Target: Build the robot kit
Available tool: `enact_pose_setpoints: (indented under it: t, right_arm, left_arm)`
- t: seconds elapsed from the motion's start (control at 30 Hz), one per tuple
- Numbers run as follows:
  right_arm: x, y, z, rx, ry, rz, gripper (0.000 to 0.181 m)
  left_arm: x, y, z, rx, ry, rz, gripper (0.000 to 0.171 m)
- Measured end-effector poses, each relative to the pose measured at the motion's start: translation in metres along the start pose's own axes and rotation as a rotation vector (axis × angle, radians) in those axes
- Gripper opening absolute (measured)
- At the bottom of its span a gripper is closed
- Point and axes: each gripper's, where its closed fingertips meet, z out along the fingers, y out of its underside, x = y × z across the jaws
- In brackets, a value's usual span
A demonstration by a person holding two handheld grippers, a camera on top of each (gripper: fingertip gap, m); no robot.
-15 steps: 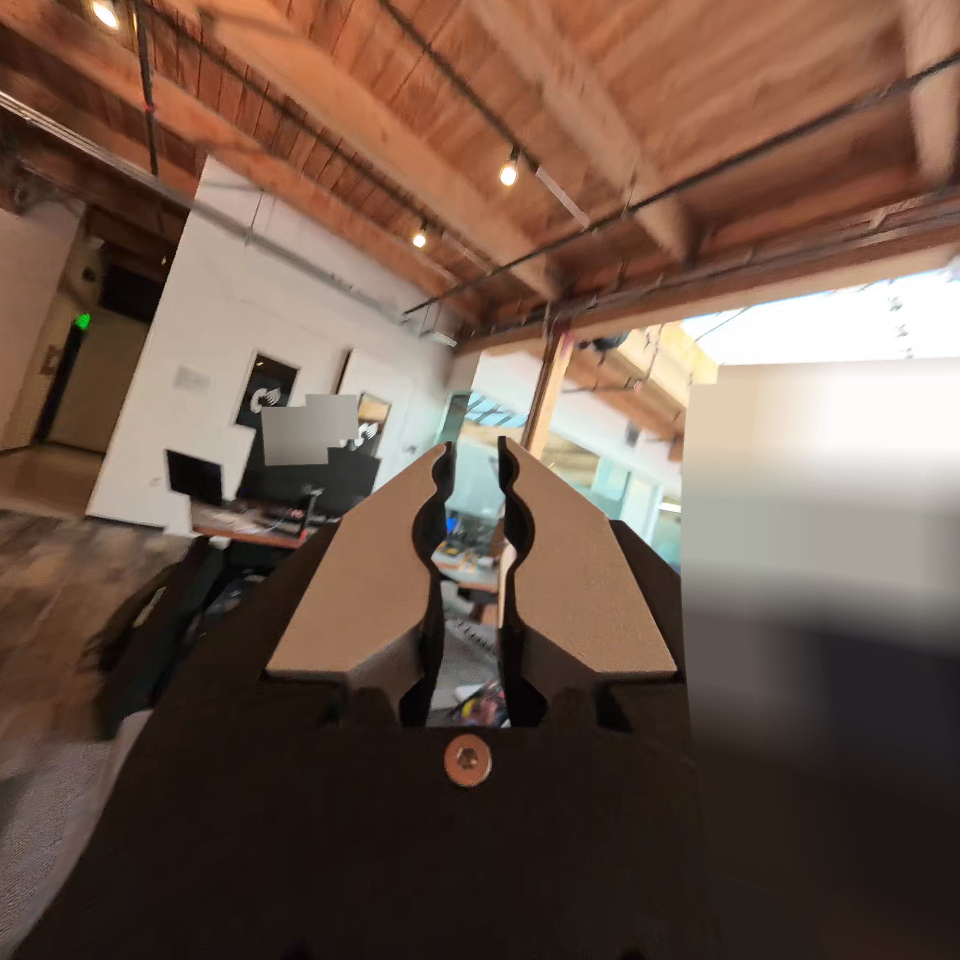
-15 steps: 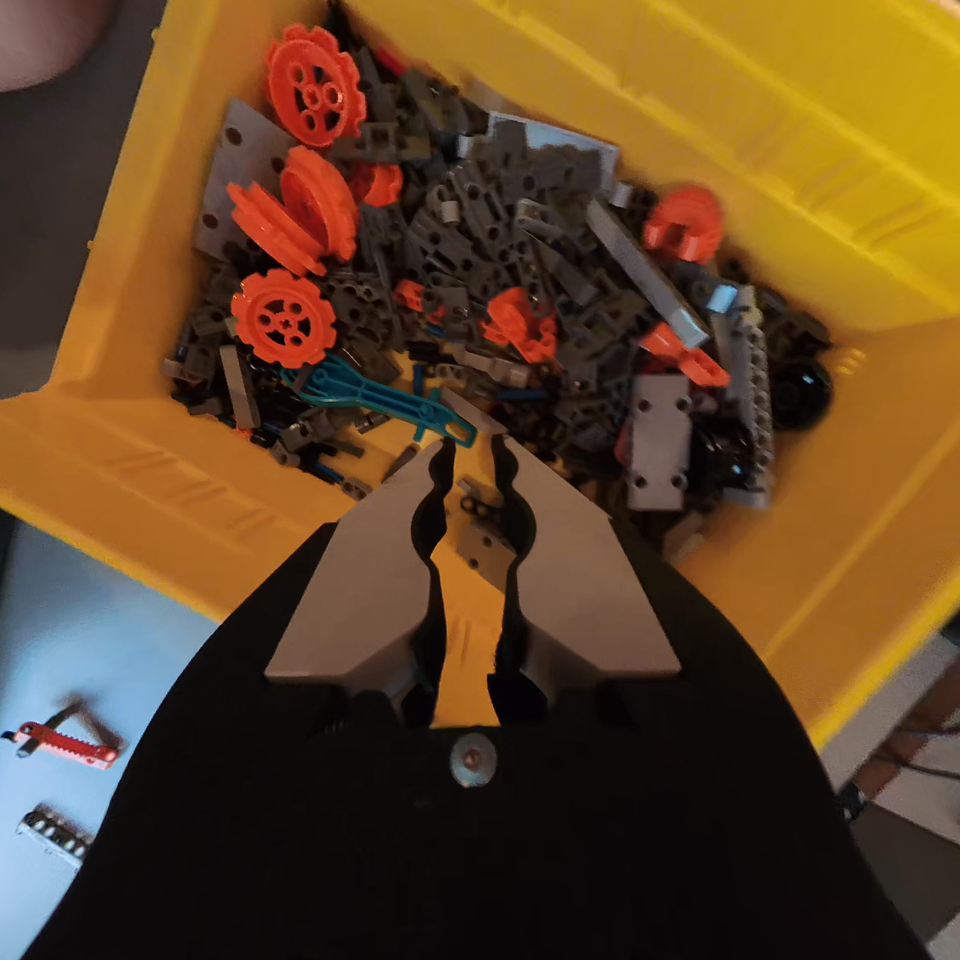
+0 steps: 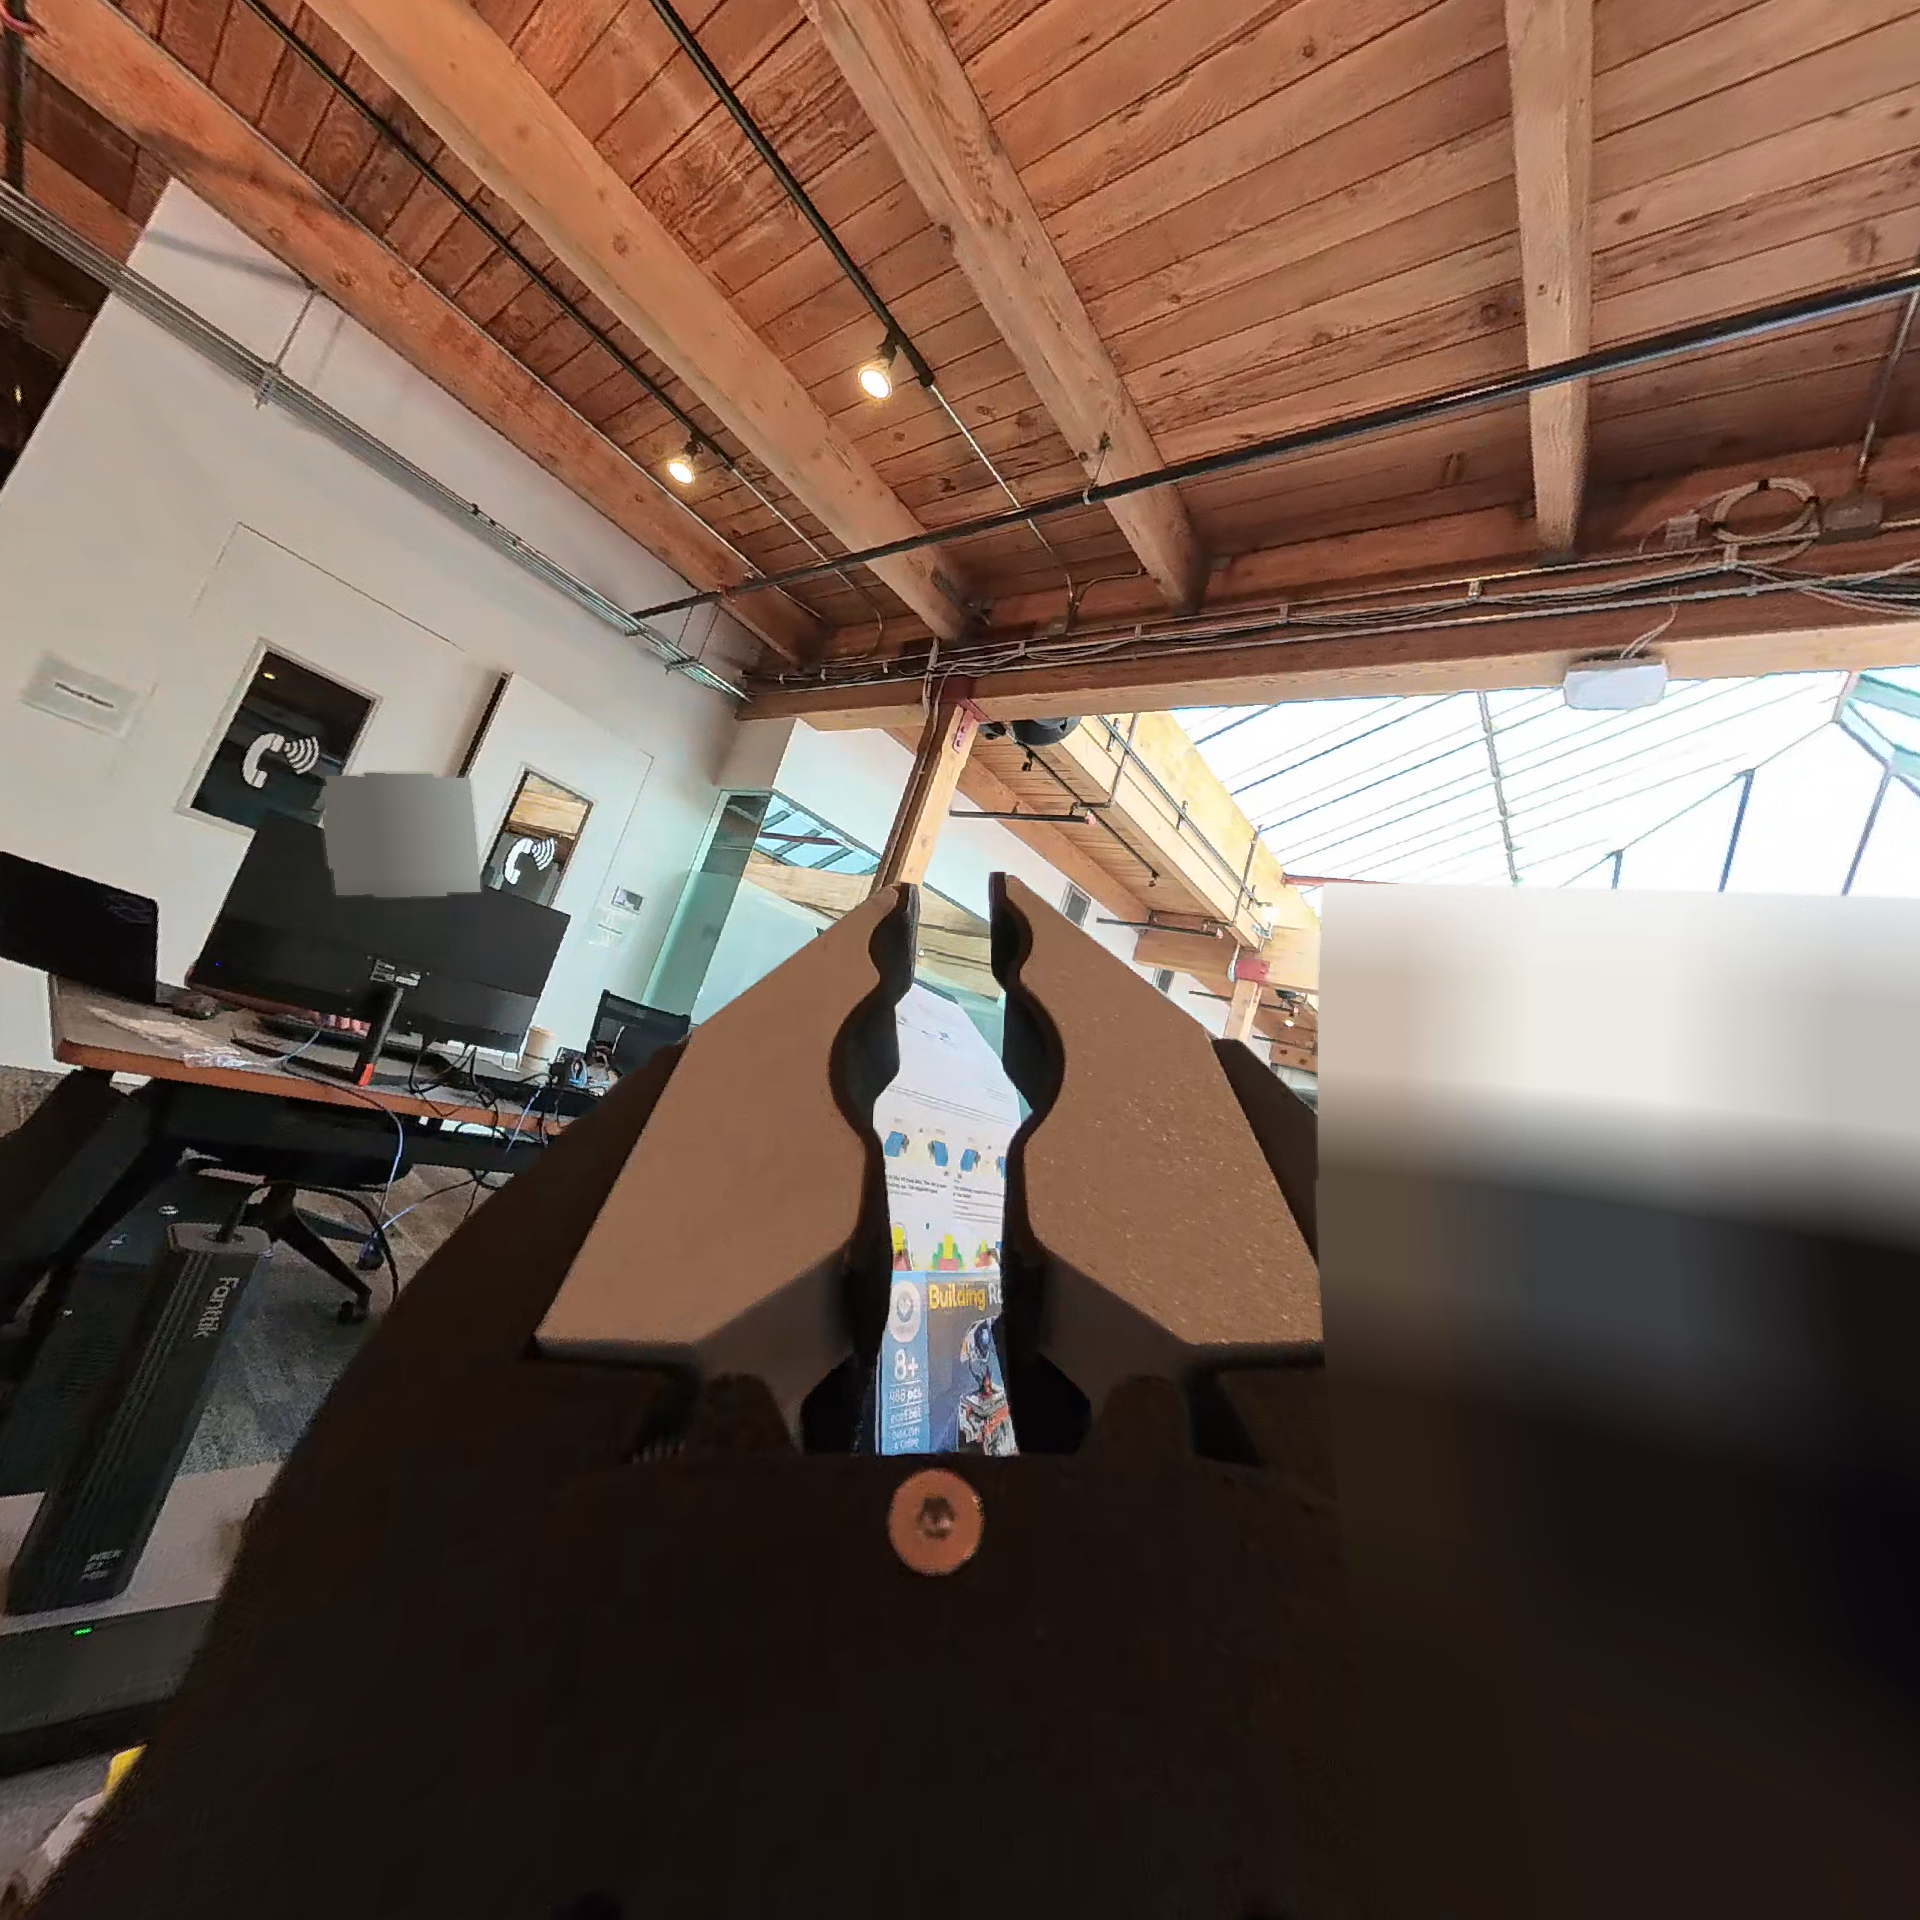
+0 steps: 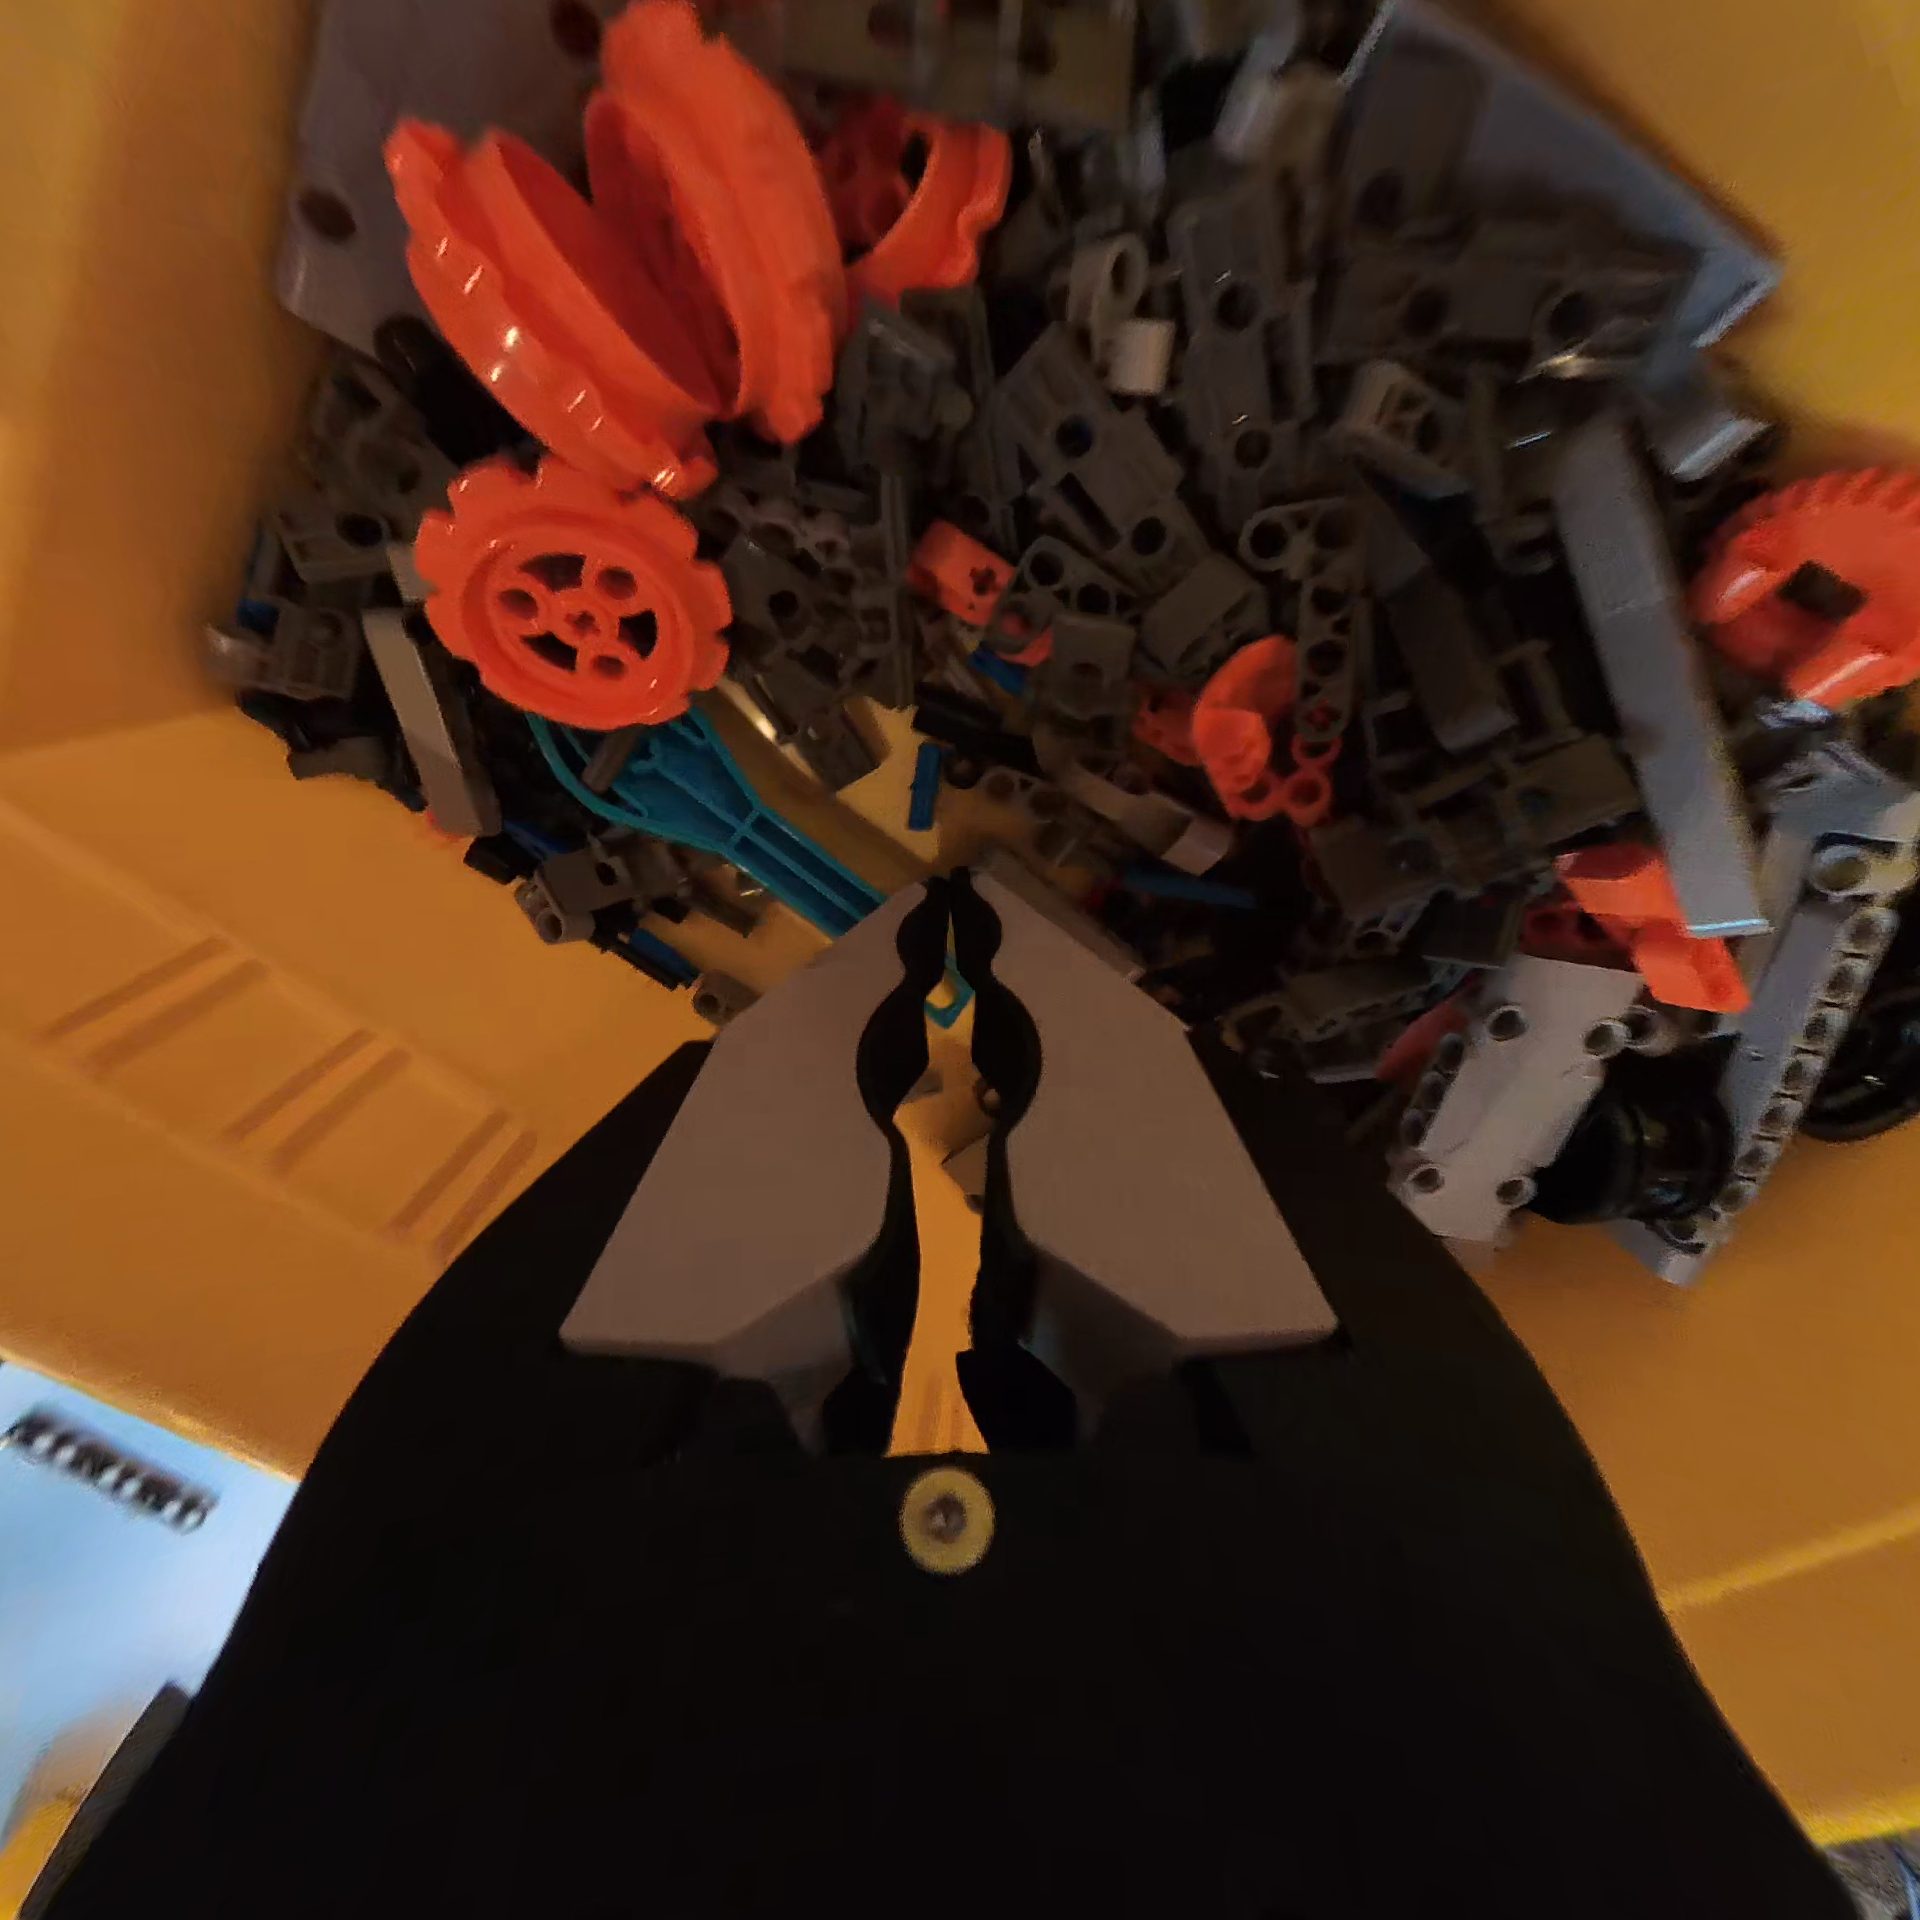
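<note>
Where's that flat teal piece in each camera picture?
Left wrist view: not in it.
Right wrist view: teal piece left of centre in the yellow bin, its near end pinched by the right tool.
Shared landmark: none sure; a yellow sliver in the left view's bottom-left corner may be the bin.

Yellow bin (image 4: 187, 1039), orange wheels (image 4: 571, 597), grey pieces (image 4: 1101, 468), teal tool (image 4: 717, 821).

Right tool (image 4: 951, 902) pinches teal piece (image 4: 717, 821) (fingertips nearly touching) inside yellow bin (image 4: 208, 1039).

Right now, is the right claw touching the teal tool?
Touching. Right wrist view: the right claw has its tips closed on the teal tool's handle in the yellow bin.
</note>
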Motion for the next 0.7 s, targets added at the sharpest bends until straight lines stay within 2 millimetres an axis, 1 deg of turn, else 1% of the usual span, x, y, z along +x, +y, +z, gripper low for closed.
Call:
enact_pose_setpoints:
  t: [0.07, 0.17, 0.2, 0.23, 0.33, 0.37, 0.4, 0.43, 0.5, 0.57, 0.6, 0.7]
  right_arm:
    - [-0.006, 0.006, 0.001, -0.040, -0.028, -0.020, 0.000]
    - [-0.015, 0.005, -0.003, -0.022, -0.098, -0.004, 0.001]
    - [-0.011, 0.004, -0.006, -0.013, -0.086, 0.005, 0.001]
    - [-0.003, 0.004, -0.010, -0.002, -0.044, 0.003, 0.001]
    - [0.035, 0.004, -0.023, 0.032, 0.124, 0.002, 0.010]
    - [0.045, 0.006, -0.026, 0.028, 0.164, -0.003, 0.010]
    - [0.050, 0.008, -0.026, 0.023, 0.178, -0.020, 0.010]
    - [0.052, 0.010, -0.025, 0.016, 0.178, -0.046, 0.012]
    - [0.049, 0.012, -0.020, 0.005, 0.154, -0.133, 0.018]
    - [0.051, 0.011, -0.018, -0.001, 0.193, -0.227, 0.020]
    - [0.053, 0.011, -0.018, -0.008, 0.210, -0.253, 0.020]
    - [0.056, 0.012, -0.022, -0.044, 0.237, -0.258, 0.019]
  left_arm:
    - [0.001, -0.001, 0.000, 0.007, 0.009, -0.003, 0.011]
    - [0.002, -0.001, 0.000, 0.005, 0.017, -0.008, 0.010]
    - [0.002, 0.000, 0.000, 0.004, 0.018, -0.008, 0.010]
    - [0.003, 0.000, 0.001, 0.003, 0.019, -0.007, 0.011]
    - [0.004, 0.002, 0.002, -0.002, 0.022, -0.007, 0.010]
    - [0.004, 0.002, 0.002, -0.003, 0.023, -0.008, 0.010]
    - [0.004, 0.002, 0.002, -0.003, 0.025, -0.009, 0.010]
    - [0.004, 0.002, 0.002, -0.003, 0.026, -0.009, 0.010]
    - [0.005, 0.003, 0.003, -0.004, 0.028, -0.009, 0.010]
    - [0.005, 0.004, 0.003, -0.007, 0.028, -0.008, 0.010]
    - [0.005, 0.004, 0.004, -0.009, 0.029, -0.008, 0.010]
    - [0.006, 0.005, 0.005, -0.013, 0.034, -0.010, 0.010]
